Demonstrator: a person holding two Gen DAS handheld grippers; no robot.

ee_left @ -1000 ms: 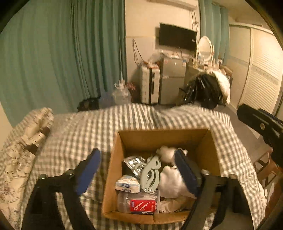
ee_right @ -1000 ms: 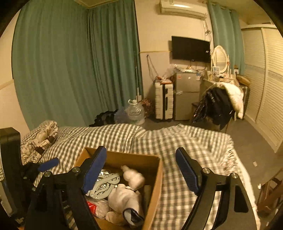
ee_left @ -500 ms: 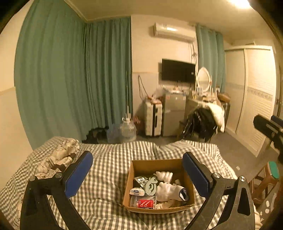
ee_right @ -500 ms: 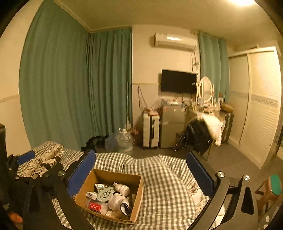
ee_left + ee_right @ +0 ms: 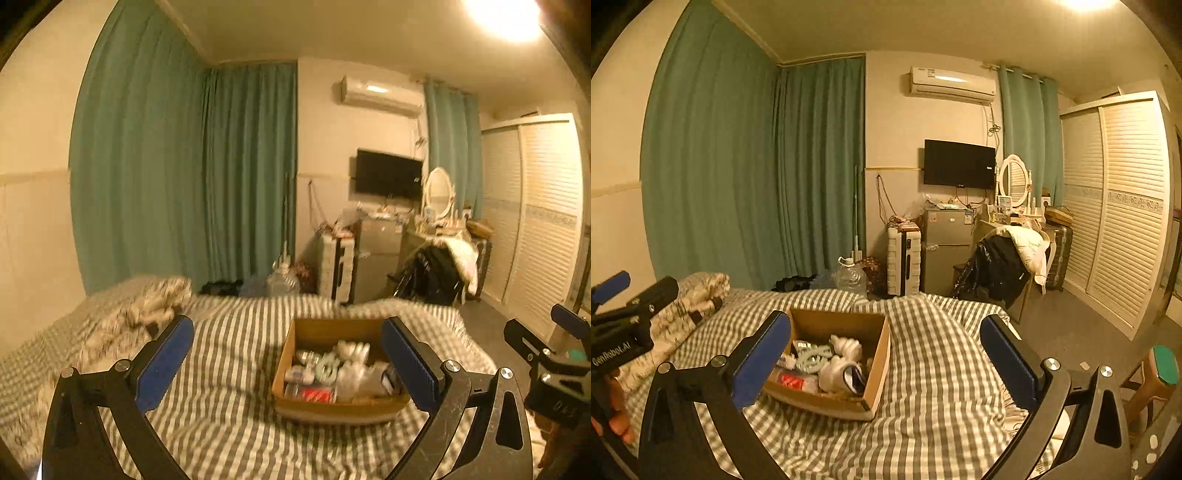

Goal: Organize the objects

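Observation:
A brown cardboard box (image 5: 334,404) sits on the checked bed (image 5: 229,387). It holds several small things: white figures, a pale green ring-shaped piece (image 5: 812,360), a red packet (image 5: 792,382). The box also shows in the right wrist view (image 5: 881,363). My left gripper (image 5: 286,365) is open and empty, held well back above the bed. My right gripper (image 5: 886,363) is open and empty, also back from the box. Each gripper shows at the edge of the other's view.
A patterned pillow (image 5: 690,299) lies at the bed's left. Beyond the bed are green curtains (image 5: 757,173), a water jug (image 5: 849,277), a white suitcase (image 5: 904,260), a small fridge (image 5: 947,245), a chair with clothes (image 5: 1008,266) and a louvred wardrobe (image 5: 1115,206). A stool (image 5: 1161,369) stands at the right.
Both grippers have pulled back and up from the box, which now looks smaller and farther. Both stay open and empty. The box's contents are unchanged.

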